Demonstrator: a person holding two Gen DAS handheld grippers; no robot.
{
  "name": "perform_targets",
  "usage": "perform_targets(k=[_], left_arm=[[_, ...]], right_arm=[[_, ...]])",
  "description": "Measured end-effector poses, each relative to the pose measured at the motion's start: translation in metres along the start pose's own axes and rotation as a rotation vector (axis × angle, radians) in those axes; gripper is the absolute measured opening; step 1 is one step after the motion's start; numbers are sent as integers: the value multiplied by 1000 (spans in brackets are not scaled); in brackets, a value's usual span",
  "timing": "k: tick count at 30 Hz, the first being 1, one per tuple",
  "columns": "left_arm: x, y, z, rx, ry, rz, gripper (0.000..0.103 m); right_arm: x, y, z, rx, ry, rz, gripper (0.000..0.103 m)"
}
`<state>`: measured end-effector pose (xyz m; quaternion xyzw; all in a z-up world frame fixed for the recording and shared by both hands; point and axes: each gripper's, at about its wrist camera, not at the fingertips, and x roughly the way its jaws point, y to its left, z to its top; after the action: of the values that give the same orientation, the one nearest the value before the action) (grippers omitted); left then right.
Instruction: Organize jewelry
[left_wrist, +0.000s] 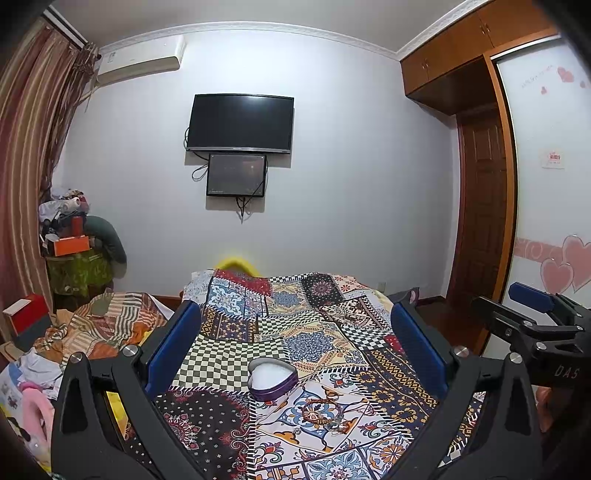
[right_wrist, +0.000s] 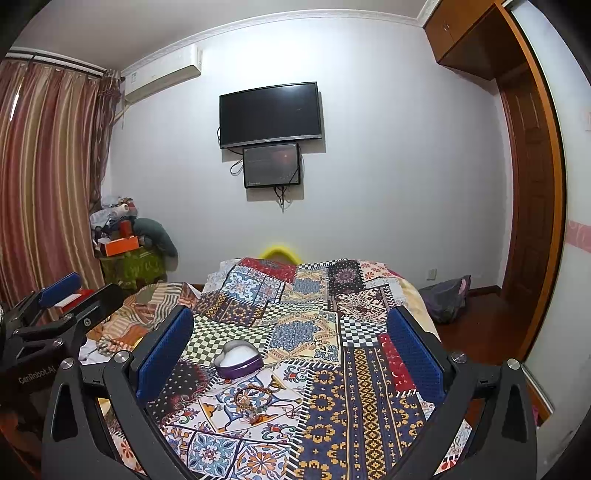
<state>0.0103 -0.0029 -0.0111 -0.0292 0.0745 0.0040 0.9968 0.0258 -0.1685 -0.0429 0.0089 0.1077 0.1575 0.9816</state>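
An open heart-shaped purple box (left_wrist: 271, 377) with white lining sits on the patterned bedspread (left_wrist: 317, 332); it also shows in the right wrist view (right_wrist: 238, 357). Just in front of it lies a small heap of jewelry (left_wrist: 327, 413), a beaded bracelet with thin chains, also seen in the right wrist view (right_wrist: 255, 402). My left gripper (left_wrist: 295, 339) is open and empty, held above the bed behind the box. My right gripper (right_wrist: 290, 343) is open and empty, to the right of the box. Each gripper shows at the edge of the other's view.
A striped blanket (left_wrist: 99, 325) and loose clothes lie at the left of the bed. A cluttered stand (right_wrist: 129, 254) is in the far left corner. A TV (left_wrist: 240, 123) hangs on the far wall. A wardrobe (left_wrist: 480, 206) and dark bag (right_wrist: 445, 299) are at right.
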Motion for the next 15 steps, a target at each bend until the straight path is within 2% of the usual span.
perform_targets(k=[10,15], left_arm=[[7,4,-5,1,16,1,103],[21,7,-14,5,50,19,103]], right_arm=[[8,-1,-4,0,20,2,103],[21,-3,-11,-6,57,-6,103]])
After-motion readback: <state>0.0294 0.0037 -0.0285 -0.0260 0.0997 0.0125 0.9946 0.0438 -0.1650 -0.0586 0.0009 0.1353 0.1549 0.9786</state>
